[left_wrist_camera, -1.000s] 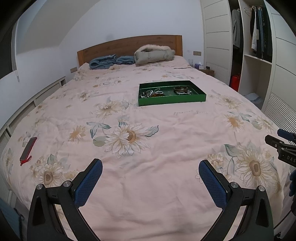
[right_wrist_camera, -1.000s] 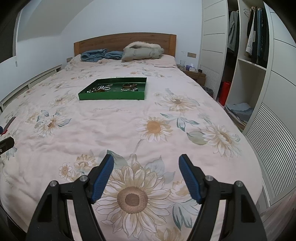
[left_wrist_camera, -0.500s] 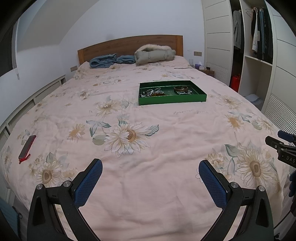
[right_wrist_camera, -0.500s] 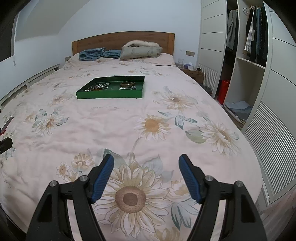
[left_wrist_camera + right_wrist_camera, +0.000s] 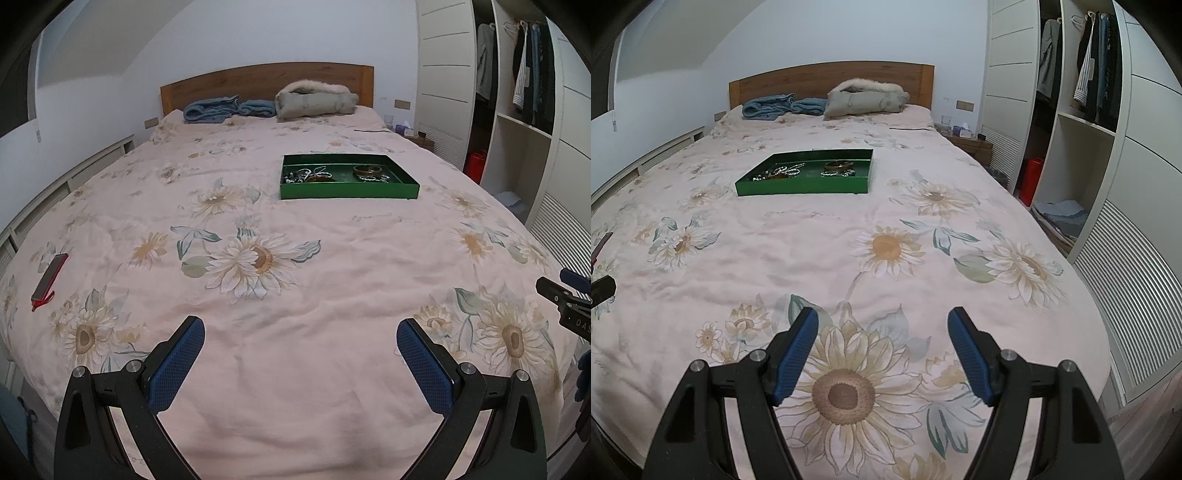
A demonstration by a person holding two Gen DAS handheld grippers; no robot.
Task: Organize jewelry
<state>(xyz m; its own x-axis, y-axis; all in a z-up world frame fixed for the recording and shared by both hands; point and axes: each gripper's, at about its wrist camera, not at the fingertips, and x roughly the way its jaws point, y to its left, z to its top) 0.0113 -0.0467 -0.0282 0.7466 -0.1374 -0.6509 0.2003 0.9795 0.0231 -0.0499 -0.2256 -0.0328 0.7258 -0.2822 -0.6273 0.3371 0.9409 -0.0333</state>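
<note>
A green tray (image 5: 347, 191) lies on the bed's far middle; it also shows in the right wrist view (image 5: 803, 186). Inside lie tangled necklaces and chains (image 5: 306, 175) at its left and a brown bangle (image 5: 367, 170) at its right; the same necklaces (image 5: 781, 172) and bangle (image 5: 838, 164) show in the right wrist view. My left gripper (image 5: 300, 332) is open and empty above the bed's near edge. My right gripper (image 5: 882, 325) is open and empty over a large sunflower print. Both are far from the tray.
The bed has a pink sunflower quilt (image 5: 258, 258). A red-edged phone (image 5: 50, 277) lies at the left edge. Folded blue cloth (image 5: 214, 109) and a grey jacket (image 5: 314, 99) lie at the headboard. A wardrobe (image 5: 1071, 129) and nightstand (image 5: 971, 142) stand to the right.
Both grippers have edged slightly forward over the bed; the view has shifted a little. Both stay open and empty.
</note>
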